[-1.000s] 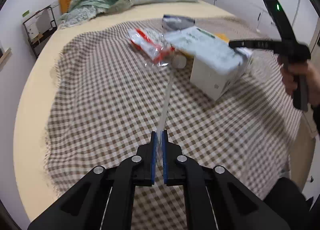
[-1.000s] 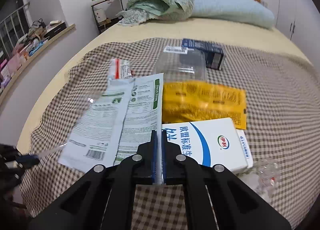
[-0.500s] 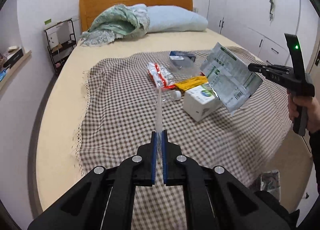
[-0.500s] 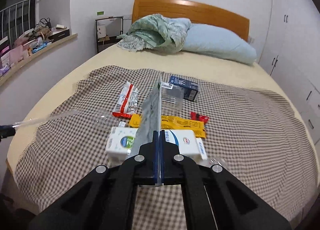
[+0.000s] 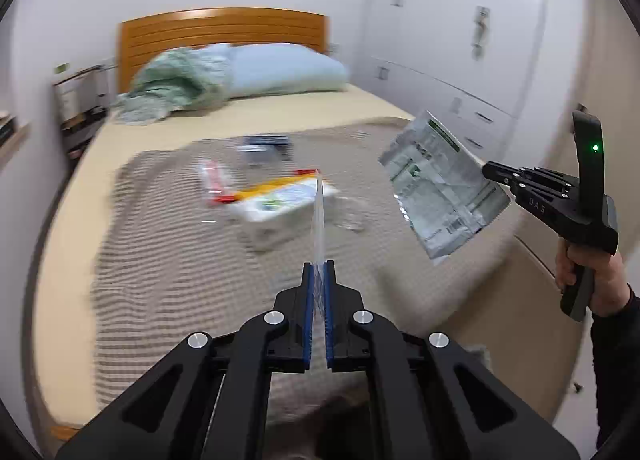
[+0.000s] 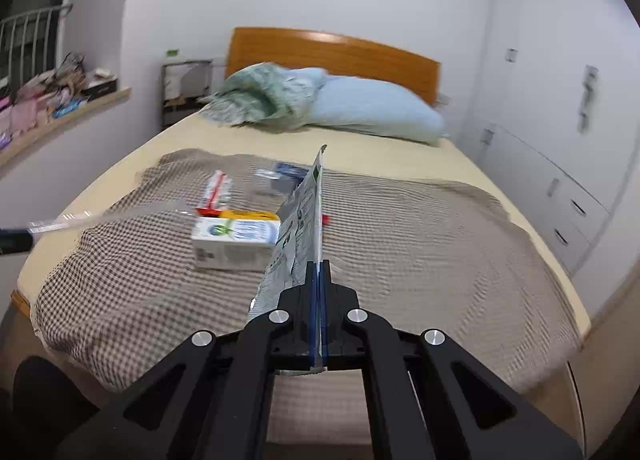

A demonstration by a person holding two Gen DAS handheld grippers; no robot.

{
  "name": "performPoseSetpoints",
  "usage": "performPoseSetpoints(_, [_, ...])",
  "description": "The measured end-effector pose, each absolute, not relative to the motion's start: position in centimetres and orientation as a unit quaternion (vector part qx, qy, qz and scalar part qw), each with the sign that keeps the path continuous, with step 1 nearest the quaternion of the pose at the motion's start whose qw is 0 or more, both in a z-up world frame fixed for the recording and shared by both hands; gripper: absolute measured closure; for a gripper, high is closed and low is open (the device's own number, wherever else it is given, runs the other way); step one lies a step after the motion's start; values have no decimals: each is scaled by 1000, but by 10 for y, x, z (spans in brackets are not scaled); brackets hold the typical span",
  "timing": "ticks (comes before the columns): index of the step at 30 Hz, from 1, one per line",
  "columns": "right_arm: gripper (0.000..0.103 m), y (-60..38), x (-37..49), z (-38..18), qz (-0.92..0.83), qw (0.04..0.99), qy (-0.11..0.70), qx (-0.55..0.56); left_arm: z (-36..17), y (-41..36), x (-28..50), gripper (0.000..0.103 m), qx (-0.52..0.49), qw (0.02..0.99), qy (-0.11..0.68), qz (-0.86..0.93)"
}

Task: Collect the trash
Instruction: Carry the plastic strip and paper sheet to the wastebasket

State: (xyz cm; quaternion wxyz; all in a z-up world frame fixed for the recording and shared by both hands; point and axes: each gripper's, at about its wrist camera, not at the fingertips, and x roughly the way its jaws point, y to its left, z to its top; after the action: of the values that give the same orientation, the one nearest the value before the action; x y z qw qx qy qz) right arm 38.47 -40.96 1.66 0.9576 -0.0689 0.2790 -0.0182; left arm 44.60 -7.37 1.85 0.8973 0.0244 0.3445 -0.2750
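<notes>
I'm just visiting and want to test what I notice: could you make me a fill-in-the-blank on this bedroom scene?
1. The right gripper is shut on a flat printed ____.
2. The left gripper pinches a strip of clear ____.
3. The white carton lies on the ____ cloth.
4. The pillow is pale ____.

Missing: pouch; plastic; checked; blue

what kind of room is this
A bedroom, most likely: a bed with a wooden headboard, a blue pillow beside a crumpled green blanket, and white built-in wardrobes along one wall.
</notes>
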Motion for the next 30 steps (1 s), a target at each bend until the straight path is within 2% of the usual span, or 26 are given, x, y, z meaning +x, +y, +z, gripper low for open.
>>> performPoseSetpoints(7, [102,-511,273,5,-104,952,285,-51,18,-170,377,101,67,874,334,-348])
performPoseSetpoints(9, [102,-534,248,-15,-124,944,302,-52,11,-196,360,101,75,861,339,-372])
performPoseSetpoints(13, [102,-586,205,-90,-159,921,354,-26,-22,-254,336,101,96,833,365,-404])
performPoseSetpoints(22, [102,-636,168,-262,-205,864,458,34,-163,-387,315,101,169,738,494,-426])
performPoseSetpoints(30, [101,-623,165,-383,-205,819,535,-16,-291,-452,321,101,211,664,593,-404])
